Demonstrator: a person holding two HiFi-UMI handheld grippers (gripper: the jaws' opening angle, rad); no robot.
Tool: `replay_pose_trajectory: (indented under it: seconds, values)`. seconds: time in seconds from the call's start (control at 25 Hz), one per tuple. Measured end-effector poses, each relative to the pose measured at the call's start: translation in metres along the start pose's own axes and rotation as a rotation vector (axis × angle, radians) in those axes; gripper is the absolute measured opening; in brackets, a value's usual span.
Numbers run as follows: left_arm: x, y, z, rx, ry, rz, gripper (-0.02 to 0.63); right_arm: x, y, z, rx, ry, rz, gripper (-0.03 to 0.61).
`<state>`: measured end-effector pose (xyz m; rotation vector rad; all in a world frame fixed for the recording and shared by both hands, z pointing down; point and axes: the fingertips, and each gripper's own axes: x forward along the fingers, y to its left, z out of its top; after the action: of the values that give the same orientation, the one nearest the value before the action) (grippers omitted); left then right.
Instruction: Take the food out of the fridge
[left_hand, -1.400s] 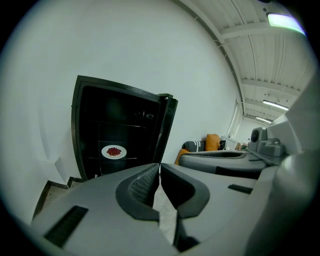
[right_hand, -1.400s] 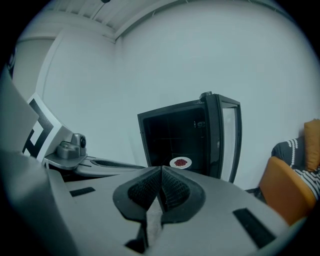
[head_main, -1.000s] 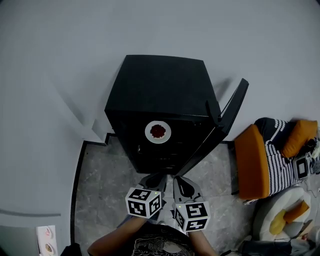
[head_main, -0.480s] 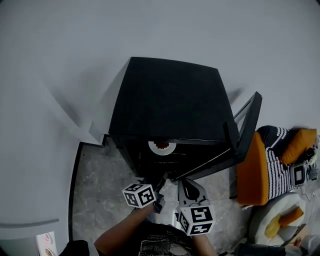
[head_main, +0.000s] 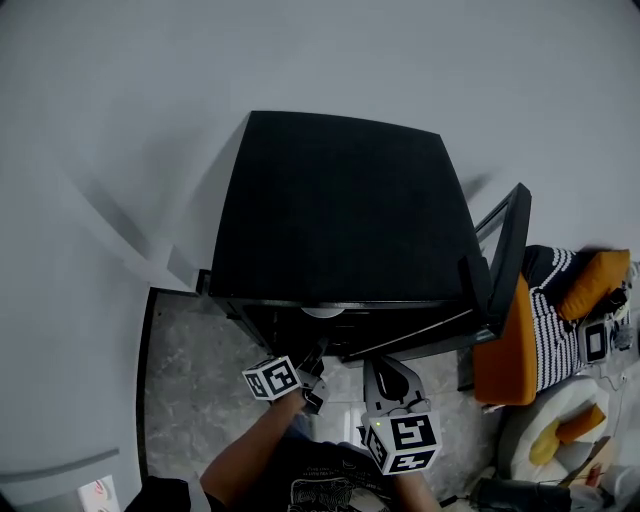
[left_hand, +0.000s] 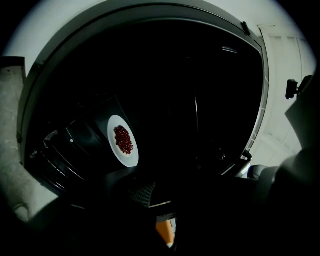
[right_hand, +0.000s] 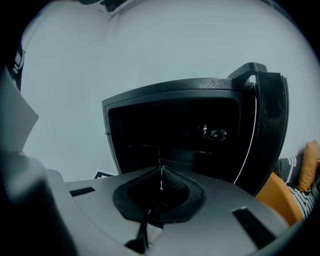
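A white plate (left_hand: 123, 140) heaped with small dark red food stands on a shelf inside the black fridge (head_main: 340, 210); this view is rolled, so the plate looks tilted. In the head view only the plate's rim (head_main: 322, 312) peeks out under the fridge's top edge. The fridge door (head_main: 508, 255) stands open to the right. My left gripper (head_main: 316, 358) is shut and empty, level at the opening, a short way before the plate. The same gripper (left_hand: 142, 191) shows dark in its own view. My right gripper (right_hand: 161, 173) is shut on nothing, further back, facing the open fridge (right_hand: 175, 132).
An orange seat with a striped cushion (head_main: 545, 300) stands just right of the open door (right_hand: 270, 125). A white wall runs behind and left of the fridge. Marbled floor (head_main: 190, 370) lies in front, framed by a dark border.
The left gripper has gone forward and down to the fridge opening and rolled over. The right gripper followed a little. The head camera moved closer, so the plate is nearly hidden under the fridge top.
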<state>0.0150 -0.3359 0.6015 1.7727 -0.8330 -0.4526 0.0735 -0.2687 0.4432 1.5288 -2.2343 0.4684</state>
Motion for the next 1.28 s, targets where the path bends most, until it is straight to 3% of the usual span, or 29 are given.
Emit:
replay_pose_trajectory:
  seconds: [0.16,0.28,0.52,1.12,1.28]
  values:
    - [0.006,0.021,0.005,-0.02,-0.007,0.026,0.03,0.008,-0.002,-0.001,-0.006,0.01,-0.008,0.023]
    - [0.011,0.033,0.005,-0.031,0.004,0.044,0.089,0.016,-0.003,-0.001,-0.008,0.015,-0.01,0.023]
    - [0.019,0.054,0.007,-0.092,-0.001,0.069,0.124,0.03,-0.007,0.0,-0.008,0.025,-0.011,0.023]
    - [0.041,0.078,0.009,-0.158,0.026,0.08,0.141,0.052,-0.014,-0.006,-0.008,0.041,-0.017,0.023]
    - [0.048,0.08,0.01,-0.22,0.026,0.066,0.135,0.054,-0.018,-0.008,-0.011,0.044,-0.027,0.023]
